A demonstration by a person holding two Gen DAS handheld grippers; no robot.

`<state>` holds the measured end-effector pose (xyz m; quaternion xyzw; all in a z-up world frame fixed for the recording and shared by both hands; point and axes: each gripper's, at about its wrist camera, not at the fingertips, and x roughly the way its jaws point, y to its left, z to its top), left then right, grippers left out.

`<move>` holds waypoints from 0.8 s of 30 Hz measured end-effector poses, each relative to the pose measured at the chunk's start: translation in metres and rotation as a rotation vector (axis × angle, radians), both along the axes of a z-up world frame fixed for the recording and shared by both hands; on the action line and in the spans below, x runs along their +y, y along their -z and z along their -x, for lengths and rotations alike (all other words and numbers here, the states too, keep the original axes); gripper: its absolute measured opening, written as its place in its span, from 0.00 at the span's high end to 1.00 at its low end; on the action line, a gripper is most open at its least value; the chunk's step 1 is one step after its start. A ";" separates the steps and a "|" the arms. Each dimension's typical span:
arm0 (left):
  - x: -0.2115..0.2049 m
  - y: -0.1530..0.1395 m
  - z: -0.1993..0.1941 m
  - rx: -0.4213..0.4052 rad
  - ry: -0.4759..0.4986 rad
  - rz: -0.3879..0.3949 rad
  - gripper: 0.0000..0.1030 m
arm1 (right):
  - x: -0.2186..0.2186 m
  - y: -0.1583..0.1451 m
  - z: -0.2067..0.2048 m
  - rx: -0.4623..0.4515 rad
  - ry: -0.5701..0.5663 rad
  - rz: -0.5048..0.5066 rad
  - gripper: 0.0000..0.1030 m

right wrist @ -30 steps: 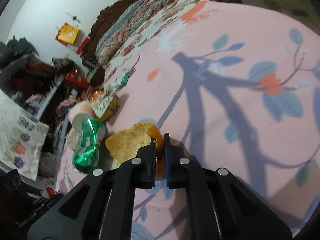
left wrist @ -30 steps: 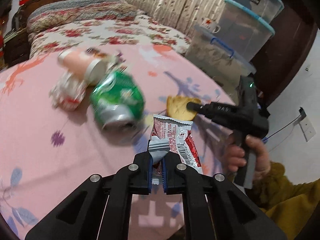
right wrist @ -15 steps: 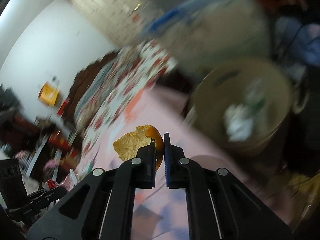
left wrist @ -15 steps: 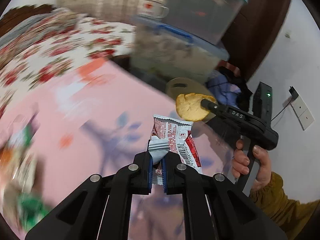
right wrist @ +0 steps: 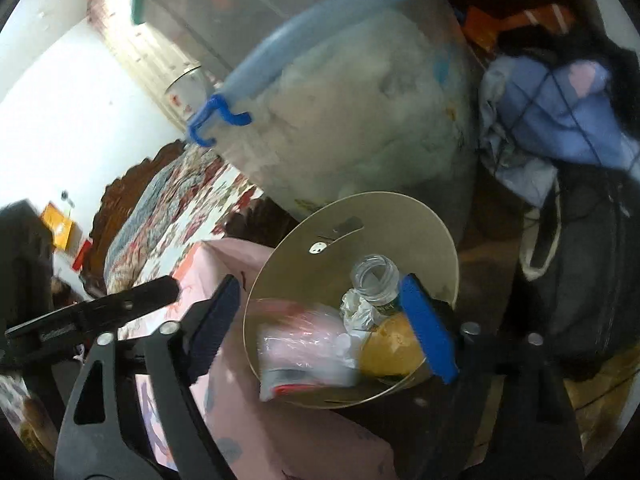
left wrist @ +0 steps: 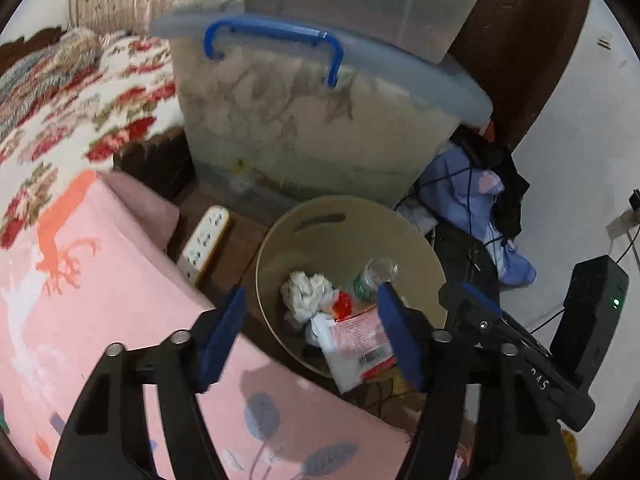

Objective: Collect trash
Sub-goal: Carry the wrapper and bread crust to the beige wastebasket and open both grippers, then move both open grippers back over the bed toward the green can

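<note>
Red-white wrapper, seemingly blurred, over bin

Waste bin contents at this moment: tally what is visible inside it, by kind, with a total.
Inside the beige bin:
Clear plastic bottle: 1
Crumpled white paper: 1
Red-and-white snack wrapper: 1
Orange peel: 1
Total: 4
Anything buried underneath is hidden.
</note>
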<state>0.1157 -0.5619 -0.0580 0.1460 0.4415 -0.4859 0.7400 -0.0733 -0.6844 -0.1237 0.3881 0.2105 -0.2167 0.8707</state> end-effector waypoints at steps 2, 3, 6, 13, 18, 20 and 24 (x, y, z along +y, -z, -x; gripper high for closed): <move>0.015 -0.003 0.003 -0.003 -0.005 0.026 0.41 | 0.005 -0.001 0.004 -0.034 0.013 -0.003 0.28; 0.026 -0.007 0.006 -0.021 -0.009 0.033 0.41 | 0.005 -0.001 0.006 -0.053 0.018 -0.012 0.28; 0.068 -0.018 0.016 -0.059 -0.023 0.063 0.39 | 0.015 0.000 0.009 -0.113 0.005 -0.071 0.28; 0.191 -0.019 0.043 -0.112 -0.125 0.079 0.39 | 0.075 0.000 -0.018 -0.138 -0.141 -0.149 0.27; 0.276 -0.010 0.058 -0.138 -0.224 0.073 0.39 | 0.130 0.004 -0.045 -0.108 -0.265 -0.176 0.27; 0.311 -0.007 0.065 -0.150 -0.270 0.078 0.39 | 0.160 0.006 -0.059 -0.086 -0.327 -0.186 0.27; 0.381 -0.002 0.076 -0.161 -0.390 0.087 0.34 | 0.216 0.006 -0.083 -0.046 -0.437 -0.188 0.27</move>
